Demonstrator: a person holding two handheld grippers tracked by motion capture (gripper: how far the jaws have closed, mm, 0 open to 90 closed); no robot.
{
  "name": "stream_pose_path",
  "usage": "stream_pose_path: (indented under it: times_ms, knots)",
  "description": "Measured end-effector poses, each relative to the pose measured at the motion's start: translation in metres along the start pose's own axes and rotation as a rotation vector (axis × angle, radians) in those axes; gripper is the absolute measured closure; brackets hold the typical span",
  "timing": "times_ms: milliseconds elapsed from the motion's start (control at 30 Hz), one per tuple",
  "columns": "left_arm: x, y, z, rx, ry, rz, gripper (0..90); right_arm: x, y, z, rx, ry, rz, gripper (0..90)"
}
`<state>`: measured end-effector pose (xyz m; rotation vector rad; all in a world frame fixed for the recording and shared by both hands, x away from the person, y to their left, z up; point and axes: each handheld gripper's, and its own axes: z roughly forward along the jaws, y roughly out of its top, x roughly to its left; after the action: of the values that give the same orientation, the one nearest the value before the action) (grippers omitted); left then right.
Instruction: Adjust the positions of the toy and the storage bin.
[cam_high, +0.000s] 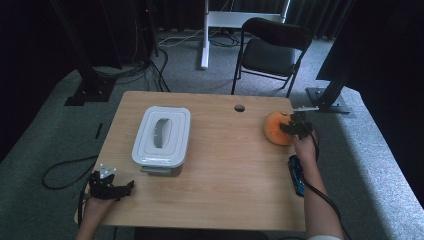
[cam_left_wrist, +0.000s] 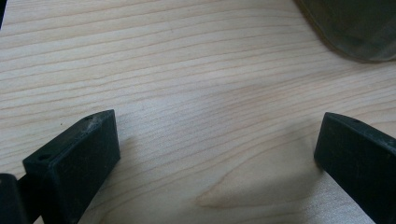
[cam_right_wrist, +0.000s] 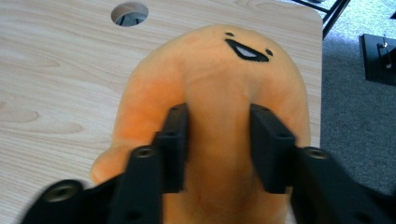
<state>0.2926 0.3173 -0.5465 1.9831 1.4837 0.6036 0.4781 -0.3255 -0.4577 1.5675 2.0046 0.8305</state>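
Note:
An orange plush toy (cam_high: 276, 129) with a stitched smiling face (cam_right_wrist: 247, 49) lies at the far right of the wooden table (cam_high: 225, 170). My right gripper (cam_high: 296, 126) comes at it from the right edge. In the right gripper view its jaws (cam_right_wrist: 219, 144) straddle a ridge of the plush, and both pads (cam_right_wrist: 176, 140) touch the fabric. My left gripper (cam_high: 122, 189) rests at the table's front left corner. Its jaws (cam_left_wrist: 217, 154) stand wide apart over bare wood with nothing between them.
A white lidded container (cam_high: 161, 135) with a grey handle sits left of centre; its corner (cam_left_wrist: 355, 28) reaches into the left gripper view. A cable hole (cam_high: 239, 107) lies near the far edge. A blue object (cam_high: 296, 175) lies by the right forearm. A black folding chair (cam_high: 272, 50) stands behind the table.

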Motion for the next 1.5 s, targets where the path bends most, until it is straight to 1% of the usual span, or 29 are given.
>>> stream_pose_path:
  times_ms: [67,133,200,267,333,400,433,467,500,567,600,633,733,800,833,933,1033,1133,1200,1233,1333,1400,1467,1500]
  knots:
    - [0.0,0.0,0.0,0.0,-0.009,0.007,0.5,0.0,0.001,-0.004,-0.002,-0.003,0.009,52.0]
    - [0.001,0.0,0.0,-0.005,-0.013,0.0,0.5,0.0,0.001,-0.007,-0.006,0.004,0.011,47.8]
    - [0.002,0.0,-0.001,-0.011,-0.024,-0.012,0.4,-0.001,0.003,-0.011,-0.013,0.025,0.025,41.8]
    - [0.003,0.0,-0.002,-0.031,-0.028,-0.02,0.4,0.0,0.005,-0.017,-0.034,0.034,0.03,35.7]
    - [0.002,0.001,-0.003,-0.036,-0.036,-0.014,0.4,0.002,0.007,-0.02,-0.039,0.059,0.031,28.9]
    - [0.001,0.002,-0.003,-0.029,-0.034,-0.004,0.4,0.006,0.009,-0.025,-0.057,0.074,0.021,25.1]
    - [0.0,0.002,-0.003,-0.029,-0.036,0.0,0.4,0.008,0.009,-0.026,-0.061,0.086,0.02,21.2]
    - [-0.001,0.002,-0.002,-0.024,-0.035,0.009,0.4,0.01,0.009,-0.026,-0.062,0.1,0.009,17.2]
    - [-0.001,0.003,-0.003,-0.027,-0.037,0.013,0.4,0.014,0.01,-0.027,-0.067,0.119,-0.005,15.4]
    - [-0.002,0.004,-0.003,-0.032,-0.043,0.011,0.5,0.019,0.009,-0.028,-0.079,0.125,-0.021,15.5]
    - [-0.002,0.005,-0.004,-0.033,-0.04,0.013,0.5,0.023,0.009,-0.028,-0.085,0.129,-0.04,15.1]
    - [-0.002,0.005,-0.004,-0.037,-0.04,0.012,0.4,0.027,0.008,-0.029,-0.106,0.127,-0.059,15.1]
    - [0.001,0.006,-0.005,-0.05,-0.049,0.007,0.5,0.038,0.006,-0.029,-0.124,0.151,-0.078,14.1]
    - [0.003,0.007,-0.005,-0.054,-0.047,0.006,0.5,0.046,0.004,-0.029,-0.138,0.144,-0.097,14.0]
    - [0.004,0.008,-0.005,-0.056,-0.047,0.002,0.5,0.051,0.002,-0.028,-0.155,0.144,-0.108,13.9]
    - [0.009,0.011,-0.004,-0.07,-0.043,-0.007,0.5,0.062,0.0,-0.027,-0.169,0.159,-0.125,13.4]
    - [0.013,0.013,-0.002,-0.073,-0.039,-0.006,0.5,0.07,-0.002,-0.025,-0.172,0.166,-0.125,12.8]
    - [0.015,0.017,0.002,-0.073,-0.033,-0.001,0.5,0.078,-0.004,-0.024,-0.19,0.182,-0.126,12.3]
    - [0.017,0.02,0.005,-0.071,-0.033,0.003,0.5,0.083,-0.005,-0.022,-0.204,0.189,-0.113,12.4]
    - [0.017,0.021,0.005,-0.074,-0.033,0.005,0.5,0.086,-0.005,-0.021,-0.194,0.194,-0.109,12.4]
    - [0.02,0.026,0.009,-0.083,-0.025,-0.001,0.5,0.093,-0.007,-0.018,-0.202,0.203,-0.101,12.4]
    - [0.022,0.029,0.012,-0.084,-0.022,-0.001,0.5,0.098,-0.008,-0.015,-0.201,0.203,-0.104,12.4]
    - [0.023,0.033,0.014,-0.089,-0.022,0.0,0.4,0.105,-0.01,-0.011,-0.193,0.226,-0.11,12.4]
    - [0.025,0.034,0.015,-0.088,-0.026,0.0,0.5,0.107,-0.01,-0.01,-0.193,0.229,-0.112,12.4]
